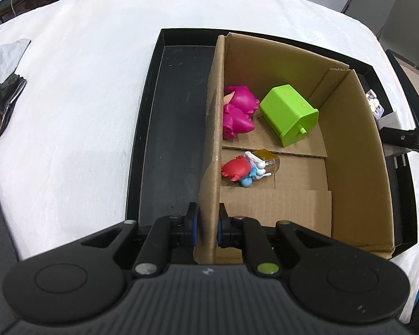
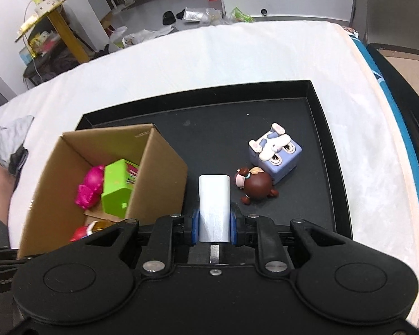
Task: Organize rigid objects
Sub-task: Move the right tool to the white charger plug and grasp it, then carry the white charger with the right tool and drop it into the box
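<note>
The sorting looks partly done. Inside the cardboard box (image 1: 279, 128), which stands in the black tray (image 2: 315, 128) on the white-covered tabletop (image 1: 78, 106), four things already lie: a magenta figure (image 1: 238, 113), a green block toy (image 1: 289, 113), a red and blue figure (image 1: 238, 171) and a small amber jar (image 1: 269, 160) touching it. The left hand-held gripper (image 1: 206, 227) is clenched on the near end of the box's left wall, one finger on each side of the cardboard, apparently steadying the box. The right hand-held gripper (image 2: 213, 223) is grasping a white cylinder (image 2: 213, 203) between its blue pads; the cylinder sits over the tray floor, just beside the box's right wall and not yet inside it. Whether it rests on the tray or is lifted off it cannot be told. Still loose on the tray floor, to the right, are a lilac cube toy (image 2: 275, 153) with a rabbit face and a brown round figure (image 2: 255, 185), close together and possibly touching. Judging from this, the white cylinder is the piece in hand, and these two remain to be put away afterward.
</note>
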`<state>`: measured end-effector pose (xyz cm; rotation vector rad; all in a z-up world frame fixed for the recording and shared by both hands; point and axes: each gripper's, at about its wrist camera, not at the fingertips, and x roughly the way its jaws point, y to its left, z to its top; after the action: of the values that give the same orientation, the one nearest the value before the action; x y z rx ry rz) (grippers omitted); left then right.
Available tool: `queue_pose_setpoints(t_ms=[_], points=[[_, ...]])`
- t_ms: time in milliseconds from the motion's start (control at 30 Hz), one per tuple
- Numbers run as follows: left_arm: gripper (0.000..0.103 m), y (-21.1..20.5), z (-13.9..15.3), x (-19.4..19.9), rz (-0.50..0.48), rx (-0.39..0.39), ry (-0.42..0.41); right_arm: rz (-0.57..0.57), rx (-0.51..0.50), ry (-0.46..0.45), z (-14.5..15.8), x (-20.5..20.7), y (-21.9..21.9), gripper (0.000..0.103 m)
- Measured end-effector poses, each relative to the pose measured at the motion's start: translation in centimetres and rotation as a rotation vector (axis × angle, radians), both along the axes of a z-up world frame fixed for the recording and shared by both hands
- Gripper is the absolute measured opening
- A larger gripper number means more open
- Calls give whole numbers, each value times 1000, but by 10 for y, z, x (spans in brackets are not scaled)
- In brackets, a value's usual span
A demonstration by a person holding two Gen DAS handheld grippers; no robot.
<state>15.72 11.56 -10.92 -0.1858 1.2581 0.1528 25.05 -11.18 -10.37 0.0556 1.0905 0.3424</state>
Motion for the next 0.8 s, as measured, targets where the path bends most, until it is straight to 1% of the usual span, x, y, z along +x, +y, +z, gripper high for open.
queue_pose_setpoints(t_ms=[100,300,600,800], points=[[11,-3,0,-1,-7,18,-1,-4,17,-4,4,0,-3,21],[11,-3,3,-2,-8,23,-4,-11,54,-15,15,-3,-10,21],[11,-2,5,-6,-5,19,-4,-22,104,-36,28,-7,-12,21],[11,-1,4,-8,-1,14,-15,-17,164,-62,34,-9,-9,21]])
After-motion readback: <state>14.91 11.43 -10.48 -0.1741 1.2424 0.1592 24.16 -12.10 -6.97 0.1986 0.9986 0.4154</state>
